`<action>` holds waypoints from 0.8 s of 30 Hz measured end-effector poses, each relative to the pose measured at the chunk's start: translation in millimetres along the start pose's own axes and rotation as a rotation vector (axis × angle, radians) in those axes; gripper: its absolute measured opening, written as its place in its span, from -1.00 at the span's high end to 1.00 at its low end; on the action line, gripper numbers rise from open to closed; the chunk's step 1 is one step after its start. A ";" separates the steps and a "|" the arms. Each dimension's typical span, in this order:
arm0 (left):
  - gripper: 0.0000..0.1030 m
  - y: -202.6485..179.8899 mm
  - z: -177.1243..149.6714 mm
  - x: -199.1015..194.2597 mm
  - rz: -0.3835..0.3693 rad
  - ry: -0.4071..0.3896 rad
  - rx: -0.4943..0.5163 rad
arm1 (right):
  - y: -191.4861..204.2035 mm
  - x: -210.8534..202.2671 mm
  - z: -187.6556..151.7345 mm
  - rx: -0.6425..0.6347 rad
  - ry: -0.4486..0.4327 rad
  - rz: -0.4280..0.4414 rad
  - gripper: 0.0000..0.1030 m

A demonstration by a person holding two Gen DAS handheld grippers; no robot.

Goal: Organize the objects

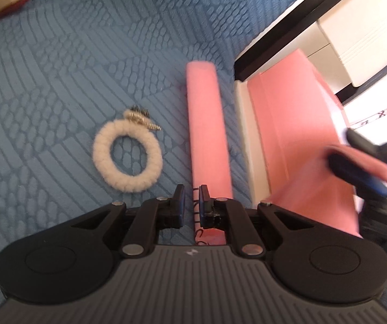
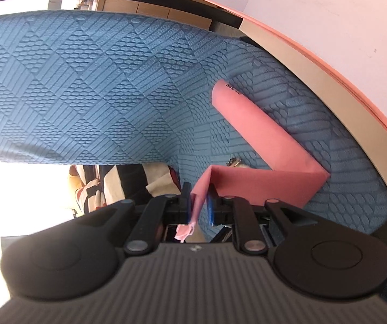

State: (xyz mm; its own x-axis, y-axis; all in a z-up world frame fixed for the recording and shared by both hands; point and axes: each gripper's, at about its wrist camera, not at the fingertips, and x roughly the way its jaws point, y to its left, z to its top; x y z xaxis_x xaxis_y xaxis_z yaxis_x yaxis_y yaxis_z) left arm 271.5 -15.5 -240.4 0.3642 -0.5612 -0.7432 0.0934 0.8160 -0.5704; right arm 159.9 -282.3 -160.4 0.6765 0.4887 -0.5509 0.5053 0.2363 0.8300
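A pink cloth lies on the blue textured cover, one strip running away from my left gripper, whose jaws are nearly closed and empty above the strip's near end. My right gripper is shut on a corner of the pink cloth and lifts it; it shows at the right of the left wrist view. A white braided ring with a metal clasp lies left of the strip. A pink box with a cream rim stands to the right.
A black frame edge and white furniture lie beyond the box. A striped fabric shows past the cover's edge in the right wrist view. The box's pink and cream wall curves along the right.
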 end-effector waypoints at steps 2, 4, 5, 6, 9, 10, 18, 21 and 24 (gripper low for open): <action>0.78 -2.6 0.2 -15.6 -0.032 -0.026 0.016 | -0.2 3.0 1.9 0.004 0.001 0.001 0.72; 0.73 -3.8 -0.3 -29.8 -0.051 -0.046 0.036 | -0.1 5.0 4.1 0.004 -0.003 0.000 0.72; 0.53 -5.4 -1.6 -37.8 -0.061 -0.060 0.057 | 0.0 5.9 5.1 0.003 -0.005 -0.001 0.72; 0.12 -6.3 -2.7 -43.4 -0.072 -0.070 0.070 | 0.0 6.9 6.3 0.004 -0.006 -0.001 0.72; -0.15 -8.0 -4.9 -52.4 -0.108 -0.081 0.090 | -0.5 10.1 9.6 0.013 -0.008 0.000 0.72; -0.15 -8.4 -7.1 -55.9 -0.115 -0.077 0.099 | -0.5 11.1 11.0 0.013 -0.008 0.000 0.72; 0.13 -28.7 -4.8 -15.9 -0.060 -0.083 0.183 | -4.1 19.2 18.3 0.030 -0.004 0.011 0.72; 0.29 -28.0 -0.2 -1.7 -0.108 -0.076 0.165 | -4.9 18.6 22.7 0.016 -0.025 0.008 0.72; 0.36 -33.2 -3.6 1.5 -0.134 -0.052 0.197 | -9.5 23.8 28.1 0.035 -0.007 0.025 0.71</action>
State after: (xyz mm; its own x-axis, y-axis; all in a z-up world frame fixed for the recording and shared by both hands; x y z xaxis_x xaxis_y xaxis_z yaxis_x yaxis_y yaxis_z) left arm 265.6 -43.9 -223.8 0.3828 -0.6629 -0.6435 0.3217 0.7486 -0.5798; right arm 186.3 -296.5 -183.9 0.6930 0.4878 -0.5309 0.5067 0.1944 0.8399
